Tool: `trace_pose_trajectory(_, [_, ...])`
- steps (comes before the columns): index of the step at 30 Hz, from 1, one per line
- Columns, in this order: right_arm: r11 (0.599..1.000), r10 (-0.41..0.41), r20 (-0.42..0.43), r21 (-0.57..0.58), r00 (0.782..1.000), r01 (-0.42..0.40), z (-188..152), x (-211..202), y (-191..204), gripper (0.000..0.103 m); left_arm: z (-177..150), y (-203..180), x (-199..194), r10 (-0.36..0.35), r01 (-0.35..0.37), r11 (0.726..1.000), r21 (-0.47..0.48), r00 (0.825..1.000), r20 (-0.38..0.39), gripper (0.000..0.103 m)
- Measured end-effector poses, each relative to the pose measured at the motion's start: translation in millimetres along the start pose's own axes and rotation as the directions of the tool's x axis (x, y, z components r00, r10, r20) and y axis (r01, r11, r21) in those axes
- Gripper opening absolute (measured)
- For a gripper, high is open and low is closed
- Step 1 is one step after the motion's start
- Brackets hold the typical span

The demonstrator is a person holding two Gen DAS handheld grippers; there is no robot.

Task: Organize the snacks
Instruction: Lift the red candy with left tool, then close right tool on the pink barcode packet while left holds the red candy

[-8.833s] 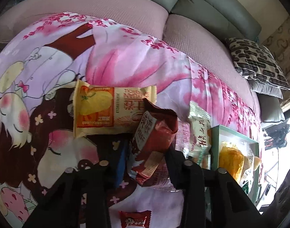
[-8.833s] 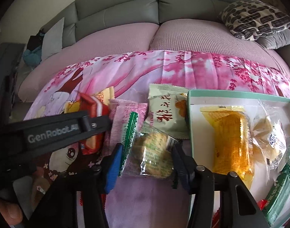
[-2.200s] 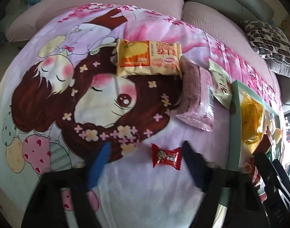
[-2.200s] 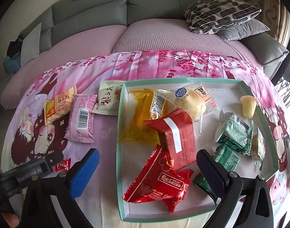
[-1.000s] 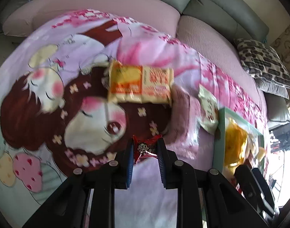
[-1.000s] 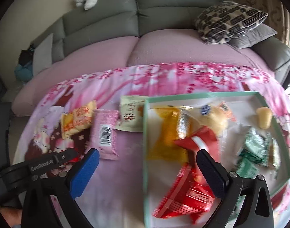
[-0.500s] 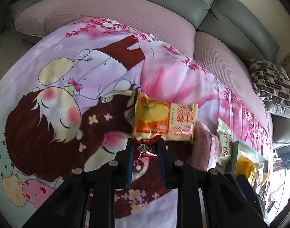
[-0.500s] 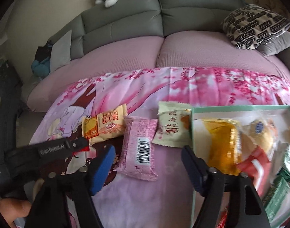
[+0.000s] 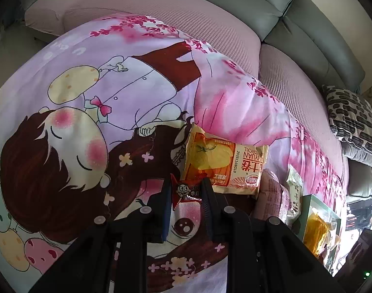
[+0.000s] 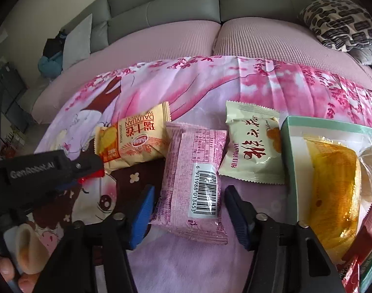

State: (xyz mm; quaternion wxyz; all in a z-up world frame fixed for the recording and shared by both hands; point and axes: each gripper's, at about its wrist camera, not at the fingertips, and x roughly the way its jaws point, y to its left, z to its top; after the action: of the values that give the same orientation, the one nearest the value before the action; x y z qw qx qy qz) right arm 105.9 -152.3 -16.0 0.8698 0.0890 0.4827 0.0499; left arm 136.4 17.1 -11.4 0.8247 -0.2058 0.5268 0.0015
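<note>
L gripper [image 9: 186, 191] jaws clamped on red candy [image 9: 187, 191], R gripper [image 10: 187, 201] jaws closing astride pink packet [image 10: 193, 175], not touching

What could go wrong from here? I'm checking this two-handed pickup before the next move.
1. The right gripper has been closing around the pink packet; its slippery wrapper may slip or crumple.
2. The left gripper pinches the small red candy by its middle only; it could twist out on the way to the tray.

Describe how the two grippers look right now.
Both are black plastic with silver screws. The right gripper has ribbed blue pads on its fingers. The left gripper shows white "GenRobot.AI" lettering on its side in the right wrist view.
</note>
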Motion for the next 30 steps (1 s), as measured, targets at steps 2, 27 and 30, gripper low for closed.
trace_pose_trajectory(2, [1.000,-0.001,-0.002,0.004,1.000,0.001,0.2,2.3,-0.9,0.059,0.9,0.3,0.9,0.001,-0.001,1.000,0.000,1.000,-0.001,0.024])
trace_pose_trajectory(27, [1.000,0.000,0.105,0.011,0.994,-0.002,3.5,-41.3,-5.6,0.046,-1.3,-19.2,-11.2,0.017,-0.019,0.998,0.063,0.999,0.033,0.024])
trace_pose_trajectory(30, [1.000,0.004,0.120,0.019,0.993,-0.006,4.2,-48.5,-9.5,0.046,-1.8,-21.9,-14.6,0.022,-0.025,0.997,0.070,0.999,0.044,0.024])
